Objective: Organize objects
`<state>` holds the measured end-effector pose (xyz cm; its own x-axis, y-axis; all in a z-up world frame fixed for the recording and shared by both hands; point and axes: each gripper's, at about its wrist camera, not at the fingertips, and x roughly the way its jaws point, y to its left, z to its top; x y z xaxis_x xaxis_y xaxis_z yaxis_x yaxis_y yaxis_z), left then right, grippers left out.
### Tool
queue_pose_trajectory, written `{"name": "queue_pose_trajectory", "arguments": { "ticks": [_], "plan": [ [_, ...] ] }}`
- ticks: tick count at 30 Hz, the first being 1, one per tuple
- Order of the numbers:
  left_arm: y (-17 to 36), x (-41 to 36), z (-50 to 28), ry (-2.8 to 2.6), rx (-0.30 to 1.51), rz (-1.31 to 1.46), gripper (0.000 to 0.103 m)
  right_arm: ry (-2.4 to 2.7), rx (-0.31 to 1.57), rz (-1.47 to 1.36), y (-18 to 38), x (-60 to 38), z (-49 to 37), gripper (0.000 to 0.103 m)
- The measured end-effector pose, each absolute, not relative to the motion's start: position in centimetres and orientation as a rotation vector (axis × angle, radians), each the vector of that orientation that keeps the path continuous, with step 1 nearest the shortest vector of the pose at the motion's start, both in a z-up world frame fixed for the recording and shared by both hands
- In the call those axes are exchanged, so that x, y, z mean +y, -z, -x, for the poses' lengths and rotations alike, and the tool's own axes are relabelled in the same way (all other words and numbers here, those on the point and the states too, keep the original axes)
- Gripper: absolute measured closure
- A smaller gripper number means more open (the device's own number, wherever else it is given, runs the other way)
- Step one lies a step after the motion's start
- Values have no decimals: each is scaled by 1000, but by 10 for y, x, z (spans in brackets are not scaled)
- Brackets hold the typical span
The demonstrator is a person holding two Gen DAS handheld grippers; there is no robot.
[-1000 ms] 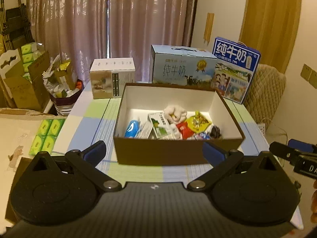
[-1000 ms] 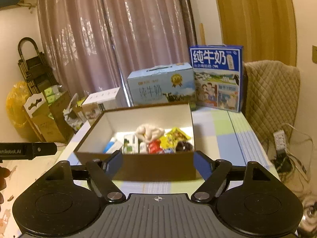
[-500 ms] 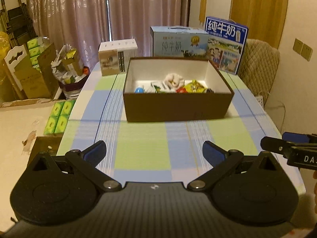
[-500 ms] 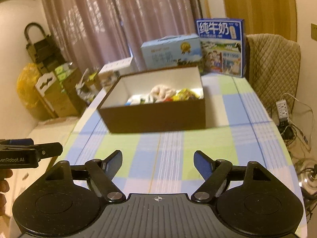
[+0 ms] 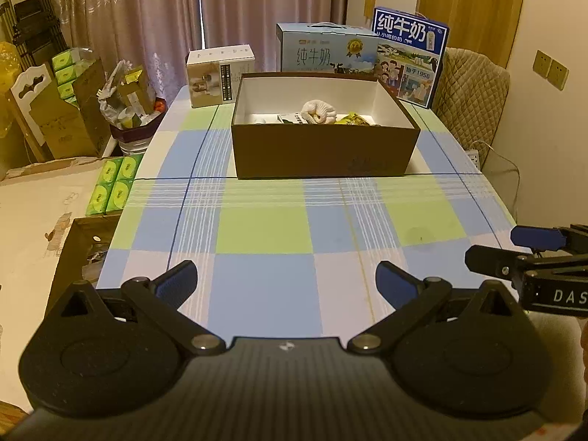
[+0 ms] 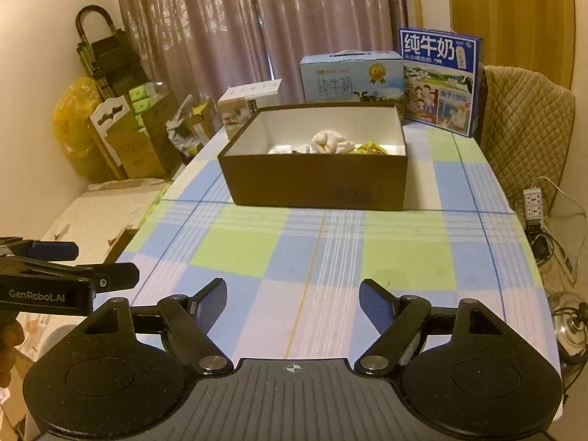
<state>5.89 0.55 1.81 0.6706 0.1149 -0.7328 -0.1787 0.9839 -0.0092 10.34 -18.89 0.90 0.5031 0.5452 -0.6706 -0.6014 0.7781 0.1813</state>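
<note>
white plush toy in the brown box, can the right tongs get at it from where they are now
Probably yes: the brown box is open-topped, the white plush toy lies uncovered, and the open right tongs face bare tablecloth; they must clear the near wall.

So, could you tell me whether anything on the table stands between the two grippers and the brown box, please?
Nothing visible does. Only bare checked tablecloth lies between the open left gripper, the open right gripper and the near wall of the brown box. The three cartons stand behind the box, not in front.

Brown box (image 6: pixel 316 180) on checked tablecloth (image 6: pixel 330 257)
</note>
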Motion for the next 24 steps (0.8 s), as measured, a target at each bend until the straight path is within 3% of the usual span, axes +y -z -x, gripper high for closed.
{"name": "queue_pose_trajectory", "arguments": {
  "ticks": [24],
  "plan": [
    [0,3,-65,-171,863,73,1,-678,829,79,8,-192,-108,27]
  ]
}}
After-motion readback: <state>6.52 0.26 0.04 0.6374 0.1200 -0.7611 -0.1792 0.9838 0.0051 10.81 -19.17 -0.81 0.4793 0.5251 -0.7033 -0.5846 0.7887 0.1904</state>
